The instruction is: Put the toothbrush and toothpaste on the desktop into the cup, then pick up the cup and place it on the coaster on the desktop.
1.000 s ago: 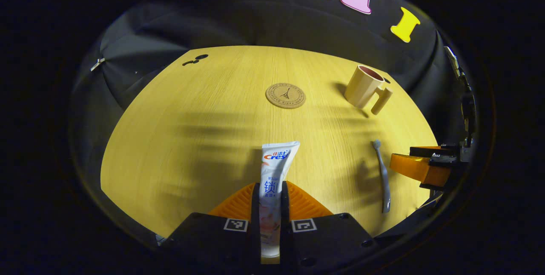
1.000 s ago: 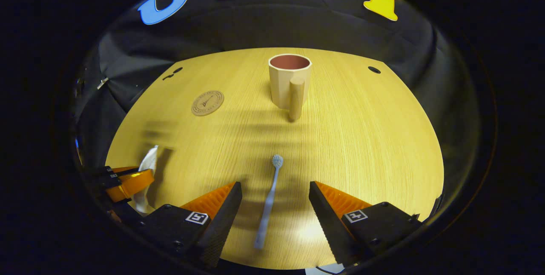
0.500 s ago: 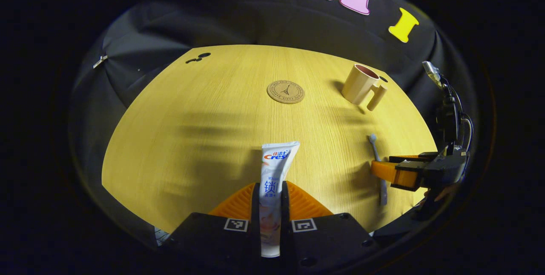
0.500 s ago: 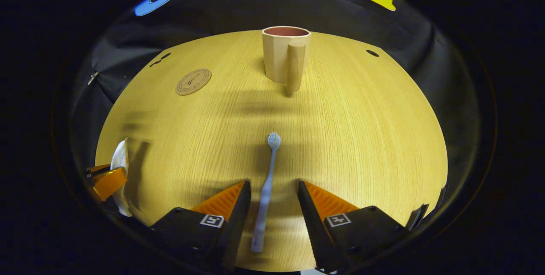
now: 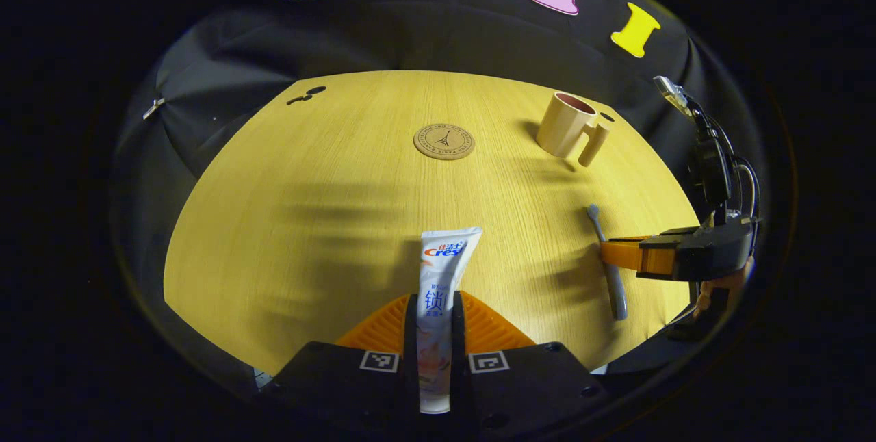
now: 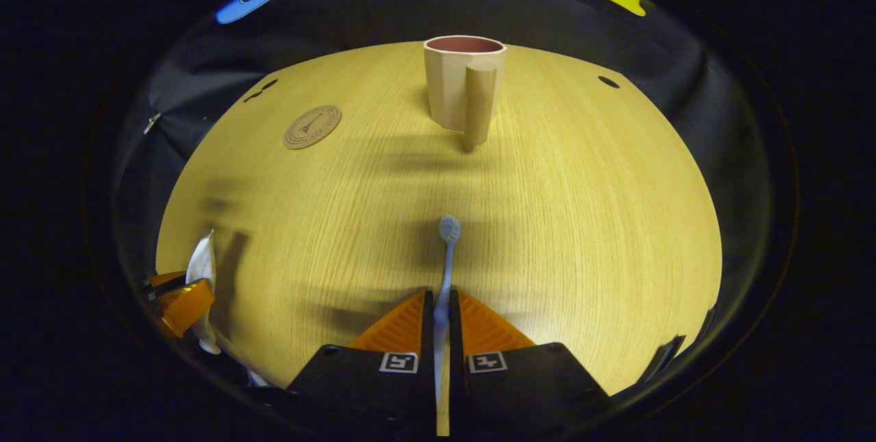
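In the left gripper view, the toothpaste [image 5: 438, 278] is seen clamped between the 2 fingers of the left gripper [image 5: 435, 308], the tube running forward from the jaws with its flat crimped end pointing toward the far side of the desktop [image 5: 328, 182]. In the right gripper view, the toothbrush [image 6: 445, 271] is pinched by its handle between the closed fingers of the right gripper [image 6: 438, 308], and its bristled head is seen ahead of the fingertips, pointing toward the cup [image 6: 462, 83]. Whether the toothbrush is lifted off the wood or lies on it cannot be told. The cup is stood upright near the far edge of the desktop, its handle turned toward the right gripper's camera and its inside seen as reddish. The coaster [image 6: 313, 126] is laid flat to the left of the cup, well apart from it. In the left gripper view the coaster [image 5: 444, 141] is seen straight ahead, the cup [image 5: 568, 127] to its right, and the right gripper [image 5: 616, 254] at the right side, closed across the toothbrush [image 5: 606, 250]. In the right gripper view the left gripper [image 6: 181, 295] is seen at the lower left with the toothpaste [image 6: 202, 271] held in it.
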